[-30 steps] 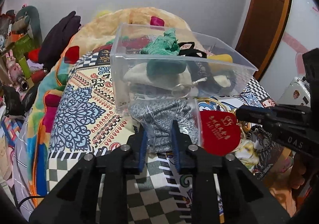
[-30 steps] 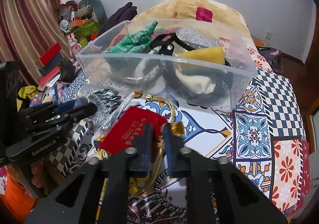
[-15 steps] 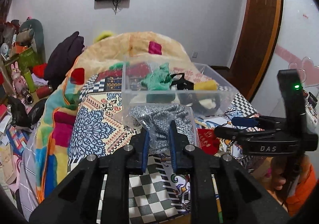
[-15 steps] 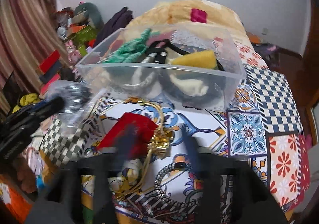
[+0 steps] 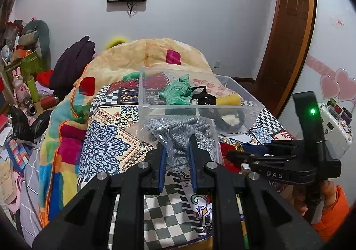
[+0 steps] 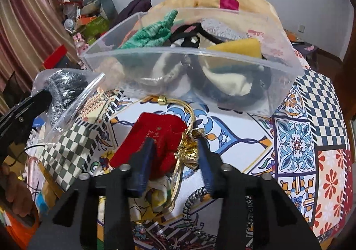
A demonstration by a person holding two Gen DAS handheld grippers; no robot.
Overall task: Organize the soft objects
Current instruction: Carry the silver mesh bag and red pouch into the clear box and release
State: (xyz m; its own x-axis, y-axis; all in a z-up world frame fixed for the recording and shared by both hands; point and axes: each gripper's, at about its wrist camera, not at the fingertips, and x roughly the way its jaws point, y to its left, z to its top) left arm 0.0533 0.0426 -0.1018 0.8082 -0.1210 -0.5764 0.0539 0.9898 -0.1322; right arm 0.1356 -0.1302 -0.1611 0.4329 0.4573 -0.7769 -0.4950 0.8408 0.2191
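Note:
My left gripper (image 5: pixel 177 145) is shut on a clear plastic bag of grey knit fabric (image 5: pixel 180 130) and holds it up in front of the clear plastic bin (image 5: pixel 200 106). The bag also shows at the left of the right wrist view (image 6: pixel 66 85). The bin (image 6: pixel 200 65) holds a green knit item (image 6: pixel 153 34), black straps and a yellow piece (image 6: pixel 240 46). My right gripper (image 6: pixel 175 152) is open, its jaws either side of a red pouch (image 6: pixel 155 136) with a gold cord (image 6: pixel 189 150) on the patterned bedspread.
A patterned quilt (image 6: pixel 296 145) covers the bed. A beige blanket mound (image 5: pixel 151 54) lies behind the bin. Cluttered shelves with toys (image 5: pixel 22 85) stand at the left. A black-and-white braided cord (image 6: pixel 195 203) lies near my right gripper. A brown door (image 5: pixel 287 50) is at the right.
My left gripper has lifted the bagged grey fabric up and back from the bin. My right gripper has opened over the red pouch.

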